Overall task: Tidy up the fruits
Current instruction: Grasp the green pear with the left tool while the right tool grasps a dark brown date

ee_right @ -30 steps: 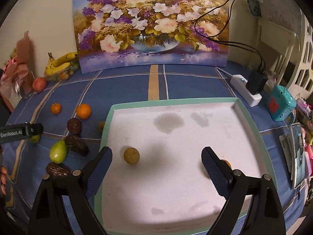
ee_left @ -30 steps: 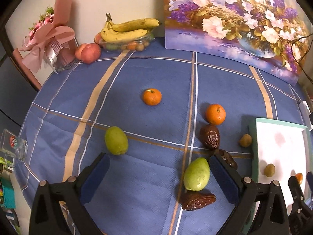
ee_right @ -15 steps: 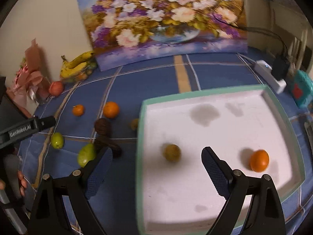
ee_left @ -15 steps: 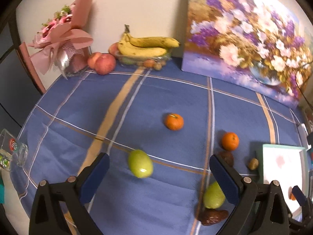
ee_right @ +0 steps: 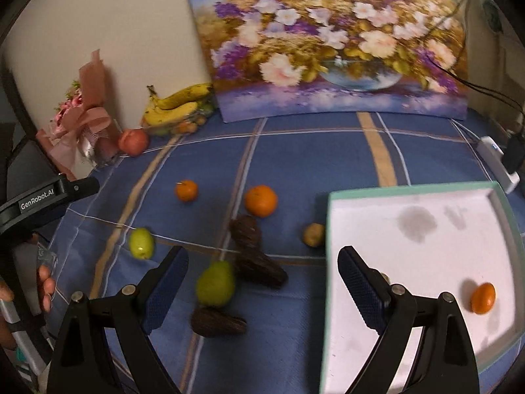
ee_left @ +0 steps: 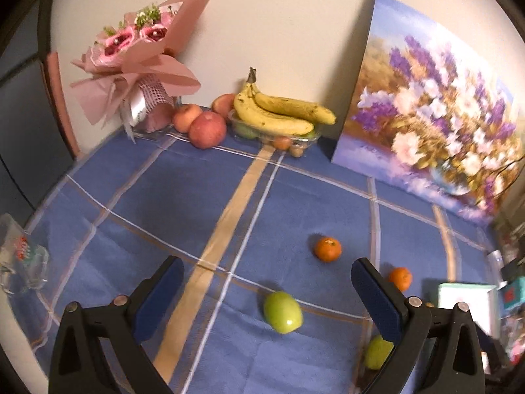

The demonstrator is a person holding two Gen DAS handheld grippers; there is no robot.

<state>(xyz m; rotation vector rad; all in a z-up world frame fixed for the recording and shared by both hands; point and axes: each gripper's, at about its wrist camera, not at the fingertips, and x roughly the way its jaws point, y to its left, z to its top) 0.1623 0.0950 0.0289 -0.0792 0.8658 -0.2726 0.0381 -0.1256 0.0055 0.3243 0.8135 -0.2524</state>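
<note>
My left gripper is open and empty, above a round green fruit on the blue cloth. Two oranges lie beyond it. My right gripper is open and empty, over a green pear and dark brown fruits. The white tray with a teal rim is at the right and holds a small orange fruit. A small tan fruit lies by the tray's left rim. The round green fruit also shows in the right wrist view.
Bananas on a clear fruit box, apples and a pink bouquet stand at the back by the wall. A flower painting leans on the wall. A white power strip lies right of the tray. A glass sits at the left edge.
Both grippers have swung to the left. The left view now faces the back corner. The right gripper has left the tray and now hangs over the pear and dark fruits.
</note>
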